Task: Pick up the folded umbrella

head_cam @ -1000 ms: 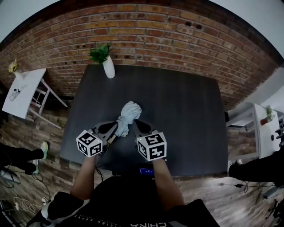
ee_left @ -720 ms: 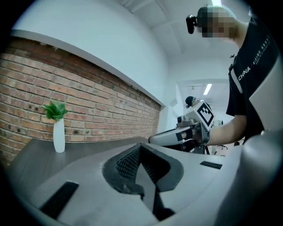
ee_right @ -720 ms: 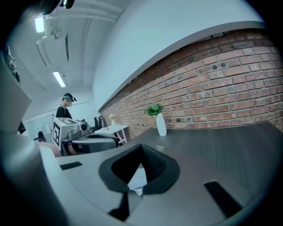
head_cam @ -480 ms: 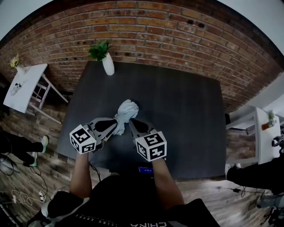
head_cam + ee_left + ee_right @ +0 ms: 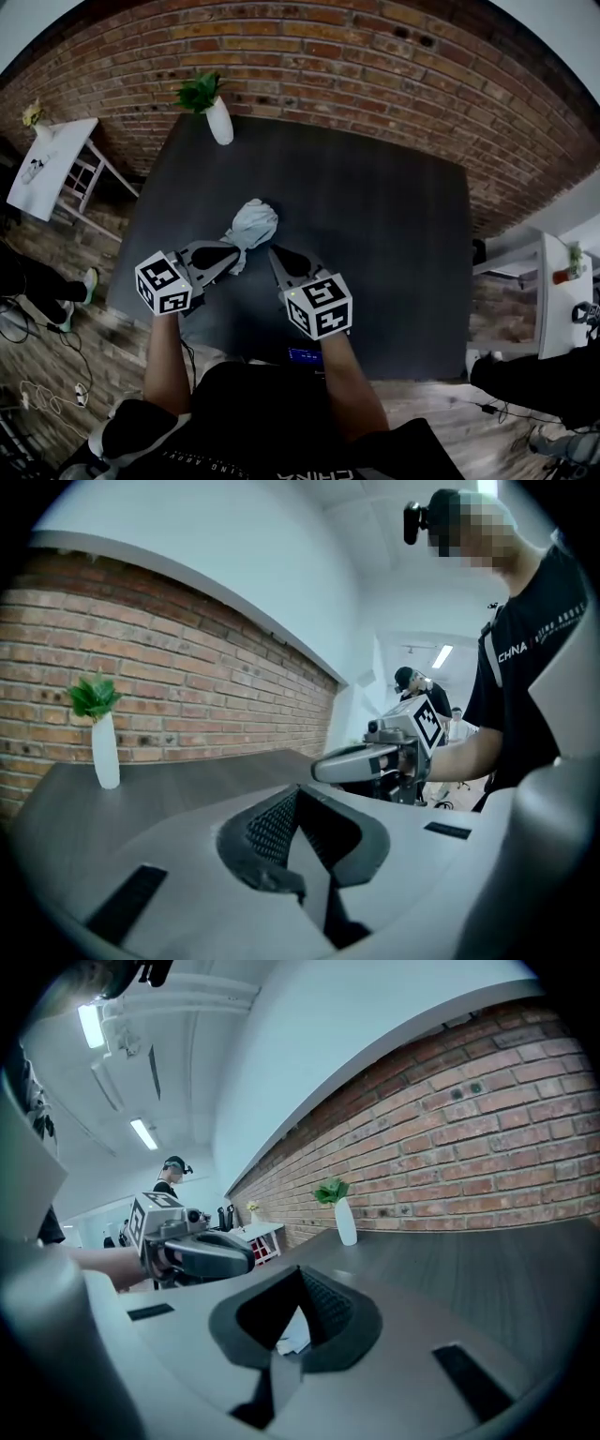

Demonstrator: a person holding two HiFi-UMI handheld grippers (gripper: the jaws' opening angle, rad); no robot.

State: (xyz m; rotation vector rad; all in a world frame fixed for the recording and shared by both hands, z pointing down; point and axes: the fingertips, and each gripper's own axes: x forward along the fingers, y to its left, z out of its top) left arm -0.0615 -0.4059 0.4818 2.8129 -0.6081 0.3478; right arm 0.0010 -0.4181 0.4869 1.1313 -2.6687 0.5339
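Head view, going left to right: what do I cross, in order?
White side table → left gripper → folded umbrella → right gripper → white stand. The vase is left out: it lines up above the left gripper.

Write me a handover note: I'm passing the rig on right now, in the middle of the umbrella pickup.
Left gripper: shut, nothing seen between its jaws, tip by the lower end of the umbrella.
Right gripper: jaws closed on a bit of pale umbrella fabric.
Umbrella: folded, on the near half of the table, between both tips; I cannot tell whether it is lifted.
Done: approach, right grip.
Left: confirm the grip, lift clear.
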